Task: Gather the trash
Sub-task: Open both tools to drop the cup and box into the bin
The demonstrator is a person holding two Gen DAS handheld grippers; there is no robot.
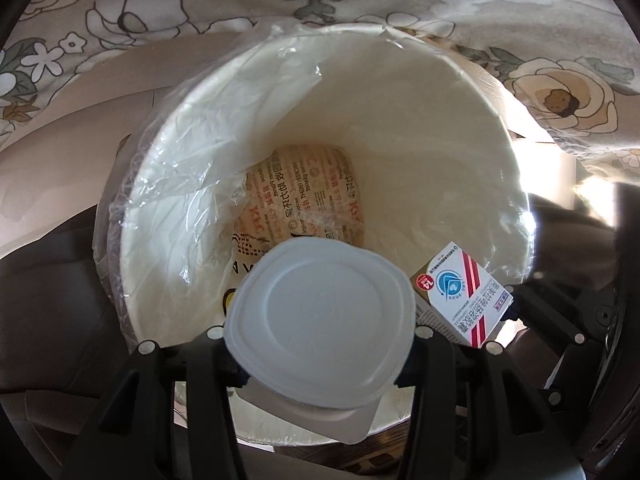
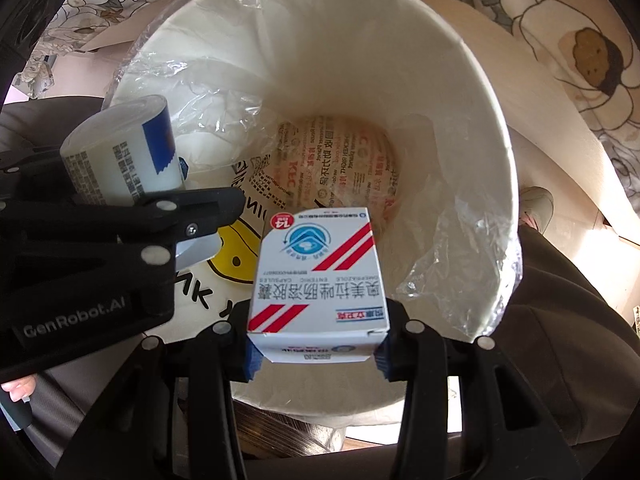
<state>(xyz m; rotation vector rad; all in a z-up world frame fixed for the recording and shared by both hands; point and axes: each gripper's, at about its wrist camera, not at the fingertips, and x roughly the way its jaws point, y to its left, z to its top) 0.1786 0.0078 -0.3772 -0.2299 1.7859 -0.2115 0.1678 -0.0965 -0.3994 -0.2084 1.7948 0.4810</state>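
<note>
A white bin (image 1: 460,128) lined with a clear plastic bag stands below both grippers; printed paper trash (image 1: 304,196) lies at its bottom. My left gripper (image 1: 320,356) is shut on a white plastic cup (image 1: 320,320), bottom toward the camera, held over the bin mouth. The same cup (image 2: 120,148) shows its blue label in the right wrist view, clamped by the left gripper (image 2: 160,216). My right gripper (image 2: 316,356) is shut on a white medicine box (image 2: 320,276) with red stripes, also above the bin (image 2: 460,92). The box (image 1: 460,292) appears at the right in the left wrist view.
A floral bedsheet (image 1: 160,8) lies behind the bin. A beige board or bed edge (image 2: 560,128) runs along the right. A paper bag with a yellow print (image 2: 236,248) sits inside the bin. Dark fabric (image 2: 560,300) is at the right.
</note>
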